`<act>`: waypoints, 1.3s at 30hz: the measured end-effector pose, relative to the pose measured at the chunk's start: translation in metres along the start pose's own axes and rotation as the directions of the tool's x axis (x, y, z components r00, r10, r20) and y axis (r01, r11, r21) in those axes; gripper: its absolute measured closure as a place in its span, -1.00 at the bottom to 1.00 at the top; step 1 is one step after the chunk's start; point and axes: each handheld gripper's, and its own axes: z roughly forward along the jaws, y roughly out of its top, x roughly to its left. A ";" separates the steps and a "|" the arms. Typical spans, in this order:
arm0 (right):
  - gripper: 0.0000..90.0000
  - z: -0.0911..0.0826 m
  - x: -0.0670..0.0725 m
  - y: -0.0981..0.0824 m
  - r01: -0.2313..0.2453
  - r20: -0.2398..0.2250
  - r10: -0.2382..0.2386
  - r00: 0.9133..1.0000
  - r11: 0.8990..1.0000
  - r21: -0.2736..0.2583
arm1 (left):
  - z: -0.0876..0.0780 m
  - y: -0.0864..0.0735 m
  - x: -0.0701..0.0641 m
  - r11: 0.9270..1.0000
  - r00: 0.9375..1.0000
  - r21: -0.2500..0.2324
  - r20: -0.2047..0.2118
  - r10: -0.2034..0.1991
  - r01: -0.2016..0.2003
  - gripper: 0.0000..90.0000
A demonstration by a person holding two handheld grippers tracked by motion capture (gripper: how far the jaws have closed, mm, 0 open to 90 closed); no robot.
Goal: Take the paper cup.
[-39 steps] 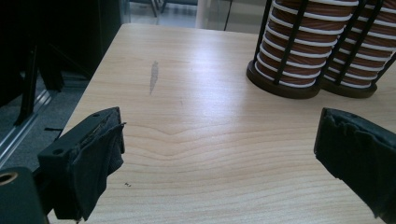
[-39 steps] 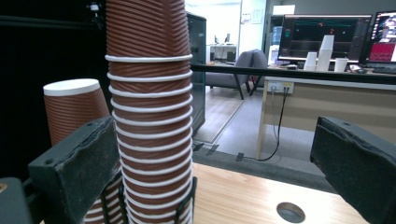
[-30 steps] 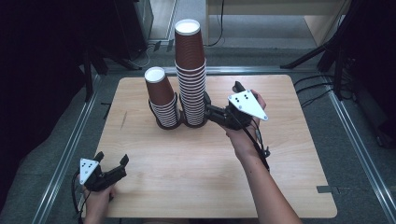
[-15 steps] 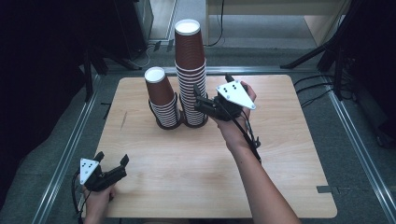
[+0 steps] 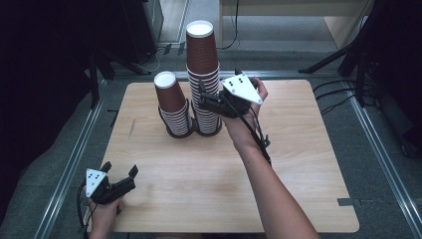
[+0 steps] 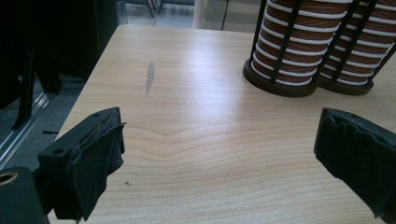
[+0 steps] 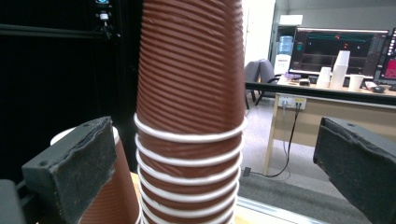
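Note:
Two stacks of brown ribbed paper cups stand in black wire holders at the back middle of the wooden table (image 5: pixel 298 164). The tall stack (image 5: pixel 203 69) is on the right and the short stack (image 5: pixel 171 102) on the left. My right gripper (image 5: pixel 203 98) is level with the middle of the tall stack, on its right side. Its jaws have just been opening. In the right gripper view the tall stack (image 7: pixel 191 93) stands between the wide jaws, whose pads are clear of it, and the short stack (image 7: pixel 116 200) shows behind the left jaw. My left gripper (image 5: pixel 119 168) rests open at the front left, empty.
In the left gripper view the holders' round bases (image 6: pixel 280 84) sit ahead on the bare wood, near a grey scuff (image 6: pixel 150 77). Metal rails (image 5: pixel 69 164) run along the floor beside the table. A desk with monitors (image 7: pixel 341 46) and white cups stands far behind.
My right gripper has moved left and slightly up, from beside the tall stack's lower part to its middle. The left gripper has stayed where it was.

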 end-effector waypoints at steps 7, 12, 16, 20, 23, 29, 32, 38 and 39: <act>-1.00 0.011 0.007 0.004 0.005 0.001 -0.005 1.000 1.000 -0.013 | 0.000 0.000 0.000 1.000 1.000 0.000 0.003 0.003 -0.003 -0.95; -1.00 0.022 0.011 0.007 -0.005 0.004 0.005 1.000 1.000 -0.008 | 0.000 0.000 -0.001 1.000 1.000 -0.003 0.006 0.013 -0.013 -0.95; -1.00 0.030 0.013 0.010 -0.014 0.006 0.014 1.000 1.000 -0.001 | 0.000 -0.001 -0.002 0.999 0.999 0.002 0.009 0.032 -0.032 -0.96; -1.00 0.037 0.015 0.012 -0.014 0.022 0.014 1.000 1.000 -0.011 | 0.001 -0.001 -0.003 0.999 0.999 0.003 0.009 0.050 -0.050 -0.96; -1.00 0.042 0.016 0.013 -0.008 0.031 0.008 0.999 1.000 -0.003 | 0.001 -0.001 -0.004 0.999 0.999 0.001 0.010 0.051 -0.051 -0.96; -1.00 0.057 0.021 0.013 0.000 0.052 -0.002 0.999 1.000 0.021 | 0.000 -0.001 -0.005 0.998 0.998 -0.004 0.018 0.063 -0.063 -0.96; -1.00 0.064 0.022 0.013 0.010 0.068 -0.013 0.998 0.999 0.035 | 0.000 -0.001 -0.005 0.998 0.997 -0.006 0.021 0.069 -0.069 -0.96; -0.97 0.073 0.022 0.015 0.017 0.094 -0.022 0.995 0.998 0.055 | 0.000 -0.002 -0.007 0.997 0.997 -0.003 0.018 0.077 -0.077 -0.96; -0.93 0.075 0.023 0.016 0.025 0.090 -0.030 0.995 0.998 0.054 | 0.000 -0.002 -0.007 0.997 0.997 -0.004 0.018 0.077 -0.077 -0.96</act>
